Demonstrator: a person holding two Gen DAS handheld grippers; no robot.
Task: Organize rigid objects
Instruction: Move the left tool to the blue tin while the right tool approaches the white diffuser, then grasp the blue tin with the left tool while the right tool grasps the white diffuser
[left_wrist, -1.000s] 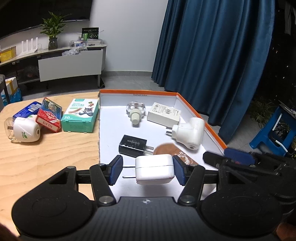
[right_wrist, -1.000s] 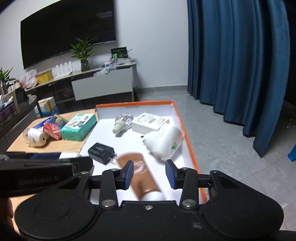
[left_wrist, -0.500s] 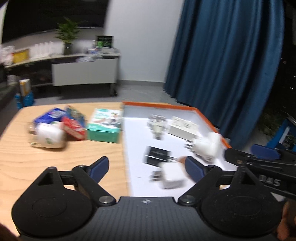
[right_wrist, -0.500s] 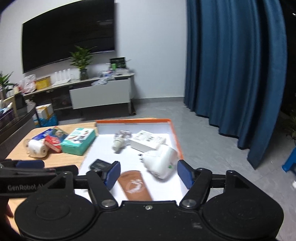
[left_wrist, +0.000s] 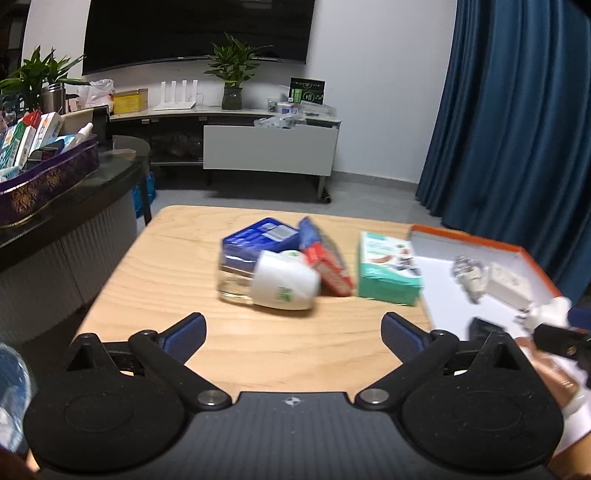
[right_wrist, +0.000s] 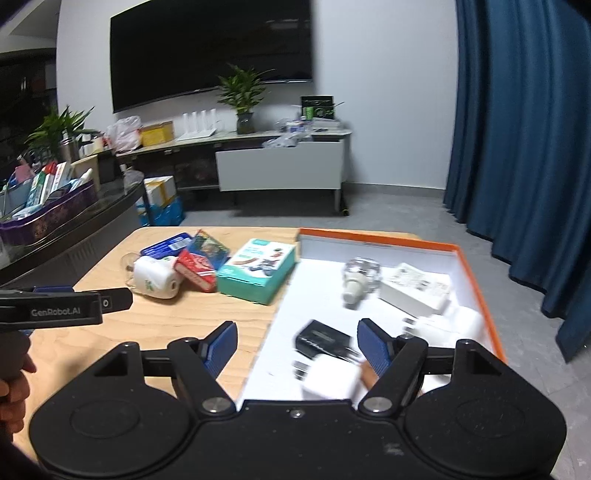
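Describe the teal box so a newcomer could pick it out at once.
Start at the wooden table and find the orange-rimmed tray on its right side. The teal box lies flat on the wood just outside the tray's left wall. Unlike the red and blue packs to its left, it has green-teal sides and a white printed top.

chargers (right_wrist: 325, 339) in tray (right_wrist: 476, 284) | boxes (right_wrist: 255, 273) left, on table (right_wrist: 184, 325)

A light wooden table (right_wrist: 177, 325) carries an orange-rimmed white tray (right_wrist: 476, 291) at its right side. Left of the tray lie a teal box (right_wrist: 256, 271), a red box (right_wrist: 195, 271), a blue pack (left_wrist: 260, 236) and a white-capped clear jar (left_wrist: 273, 284), close together.
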